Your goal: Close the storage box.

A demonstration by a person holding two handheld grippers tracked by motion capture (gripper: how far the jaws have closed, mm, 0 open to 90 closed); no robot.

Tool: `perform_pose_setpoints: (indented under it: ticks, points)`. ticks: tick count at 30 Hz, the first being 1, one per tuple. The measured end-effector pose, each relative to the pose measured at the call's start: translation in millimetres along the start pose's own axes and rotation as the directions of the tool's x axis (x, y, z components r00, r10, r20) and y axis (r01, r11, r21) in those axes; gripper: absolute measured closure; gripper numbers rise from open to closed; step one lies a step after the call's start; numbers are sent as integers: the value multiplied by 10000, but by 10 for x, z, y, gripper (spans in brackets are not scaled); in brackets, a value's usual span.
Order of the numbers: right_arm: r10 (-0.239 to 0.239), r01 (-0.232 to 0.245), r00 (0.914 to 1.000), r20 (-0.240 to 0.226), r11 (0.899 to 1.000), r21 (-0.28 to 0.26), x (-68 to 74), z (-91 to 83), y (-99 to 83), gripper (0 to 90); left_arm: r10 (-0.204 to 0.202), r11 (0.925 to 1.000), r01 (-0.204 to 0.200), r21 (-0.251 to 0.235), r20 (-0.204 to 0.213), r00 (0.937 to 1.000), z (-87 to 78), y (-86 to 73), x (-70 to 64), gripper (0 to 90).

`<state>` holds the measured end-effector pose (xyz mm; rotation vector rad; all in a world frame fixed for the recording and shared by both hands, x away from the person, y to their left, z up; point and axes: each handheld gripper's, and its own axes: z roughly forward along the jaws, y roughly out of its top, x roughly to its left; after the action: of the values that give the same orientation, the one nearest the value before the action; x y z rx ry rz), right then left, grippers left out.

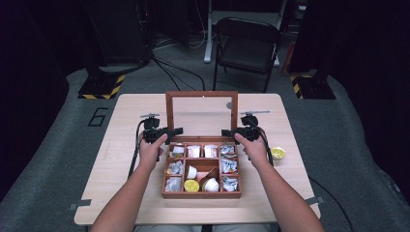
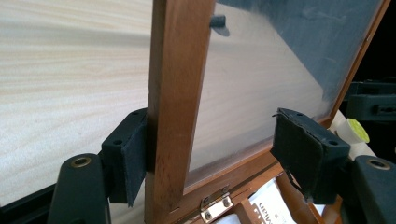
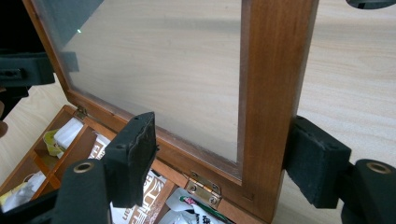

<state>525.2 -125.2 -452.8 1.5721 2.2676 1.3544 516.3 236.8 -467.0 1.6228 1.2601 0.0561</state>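
Note:
A wooden compartment box (image 1: 201,195) stands mid-table with its glass lid (image 1: 201,94) raised upright. My left gripper (image 1: 175,130) is open at the lid's left edge. In the left gripper view it (image 2: 215,149) straddles the lid's side rail (image 2: 175,93), one pad against the rail's outer face and the other off in front of the glass. My right gripper (image 1: 227,132) is open at the lid's right edge. Seen from its own camera it (image 3: 224,161) straddles that side rail (image 3: 275,84), the outer pad touching the wood. Brass hinges (image 2: 215,205) (image 3: 204,189) sit just below the jaws.
The box holds sachets, small cups and a yellow-lidded cup (image 1: 191,185). Another yellow-lidded cup (image 1: 277,153) sits on the table (image 1: 121,193) right of the box. A folding chair (image 1: 246,46) stands beyond the far edge.

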Motion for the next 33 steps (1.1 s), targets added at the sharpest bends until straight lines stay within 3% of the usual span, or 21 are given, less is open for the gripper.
perform_pose_setpoints:
  ticks: [6, 7, 13, 17, 24, 27, 33]
  points:
    - [-357, 357, 9993, 85, 9993, -56, 58, -40, -4, 294, 199, 9990, -193, -401, 145, 9997, -100, 47, -55, 298]
    - [-505, 505, 9987, 75, 9987, -69, 61, -44, -3, 294, 469, 9981, -463, -395, 163, 9988, -124, 63, -60, 298]
    - [-747, 747, 9970, 206, 9972, 15, 130, -89, -22, 294, 742, 9953, -727, -636, 212, 9970, -224, 90, -154, 299]
    - [-1166, 1172, 9927, 318, 9930, -161, 182, -153, -22, 301, 886, 9926, -856, -862, 318, 9956, -302, 101, -216, 303]
    - [-1355, 1360, 9906, 170, 9901, -339, 234, -239, -32, 301, 1123, 9914, -1095, -710, 370, 9930, -390, 93, -309, 302]
    - [-1382, 1388, 9903, 165, 9892, -475, 255, -300, -58, 301, 1455, 9872, -1424, -713, 399, 9886, -428, 87, -321, 300]
    - [-1601, 1601, 9871, 66, 9836, -826, 290, -466, -100, 302, 1720, 9816, -1671, -924, 483, 9839, -547, 53, -380, 297]
